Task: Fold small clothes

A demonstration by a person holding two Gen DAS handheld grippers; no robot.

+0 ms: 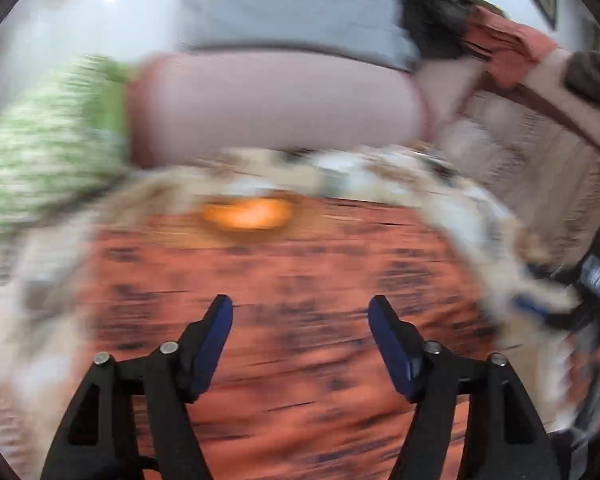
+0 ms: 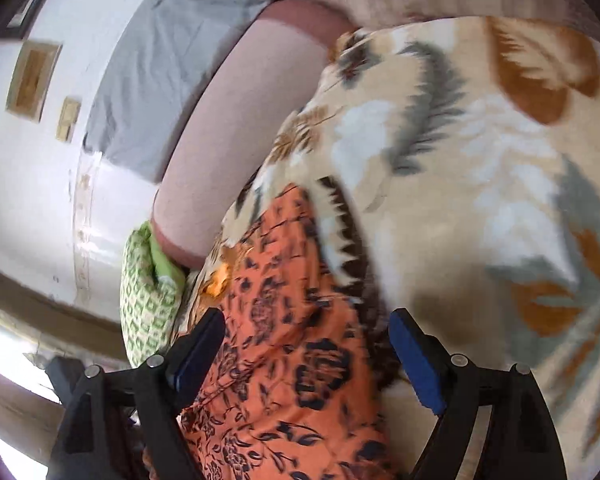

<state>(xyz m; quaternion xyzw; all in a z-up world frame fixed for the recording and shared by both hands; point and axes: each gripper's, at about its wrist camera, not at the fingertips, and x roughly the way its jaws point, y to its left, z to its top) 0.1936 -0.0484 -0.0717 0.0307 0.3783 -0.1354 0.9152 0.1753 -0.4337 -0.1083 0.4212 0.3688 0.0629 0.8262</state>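
The biggest thing here is the plush cream blanket with brown and grey leaf print (image 2: 480, 152), spread over a bed and serving as the work surface. Behind it, along the far edge by the white wall, lies a long pale-pink bolster pillow (image 2: 228, 128) with a grey pillow (image 2: 148, 92) beyond it, and at the bolster's end a green-and-white patterned cushion (image 2: 148, 300) sits near the blanket's edge.

On the blanket lies the task's garment: an orange cloth printed with dark navy flowers (image 2: 284, 360). It runs as a long strip from close under the right wrist camera out toward the bolster, with a brighter orange patch (image 2: 220, 276) showing at its far end. In the left wrist view the same cloth (image 1: 300, 320) fills the lower half, badly blurred, so creases or layers cannot be made out there.

The left gripper (image 1: 300, 312) has its blue-padded jaws standing well apart over the cloth, nothing between them. The right gripper (image 2: 306, 328) is likewise spread wide, its fingers either side of the cloth strip but not pressing it.

My reading is that the garment is laid out, perhaps already narrowed lengthwise, though I cannot tell how many folds it holds. Neither gripper grips it, so the next fold has not begun; an end has yet to be picked up and brought over. More clothes appear heaped at the far corner, too blurred to count.
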